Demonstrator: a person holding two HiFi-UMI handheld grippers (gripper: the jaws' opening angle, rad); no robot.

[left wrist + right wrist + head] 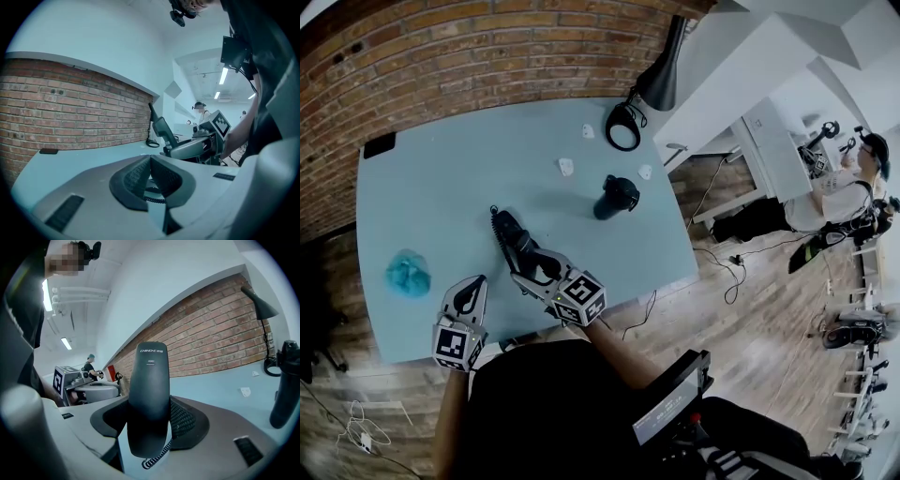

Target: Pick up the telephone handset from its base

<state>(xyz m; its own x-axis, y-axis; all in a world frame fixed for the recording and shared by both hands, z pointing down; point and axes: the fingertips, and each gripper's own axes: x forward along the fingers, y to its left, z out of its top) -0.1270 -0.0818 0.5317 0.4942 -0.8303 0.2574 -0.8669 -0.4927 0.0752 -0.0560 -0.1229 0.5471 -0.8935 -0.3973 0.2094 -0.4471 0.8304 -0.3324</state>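
**Handset clamped in the right gripper, over the table**

Head view: The right gripper (528,255) reaches out over the pale blue table (441,202) with the black telephone handset (506,230) pinched between its jaws. The handset sticks out past the fingertips toward the brick wall (441,56). The left gripper (471,291) sits just beside it, near the table's front edge, with its fingers together and nothing in them. Beyond the handset, and apart from it, stands a black upright object (616,197) (whether this is the base I cannot tell). A black desk lamp (659,84) stands at the far edge with its ring-shaped foot on the table. A few small white bits (565,167) lie near the lamp. A crumpled blue lump (408,274) lies on the table near the left gripper. Off to the right a person (848,187) stands at a white bench.

Left gripper view: The two dark pads meet at their tips and grip nothing. Across the table, to the right, the other gripper shows with the handset tilted up from its jaws. A small flat dark item (48,151) lies at the foot of the brick wall.

Right gripper view: The handset fills the middle, upright between the two pads, which press on its lower part. The print "CHINO-E" shows near its top. The black upright object stands at the right edge, with the lamp behind it.
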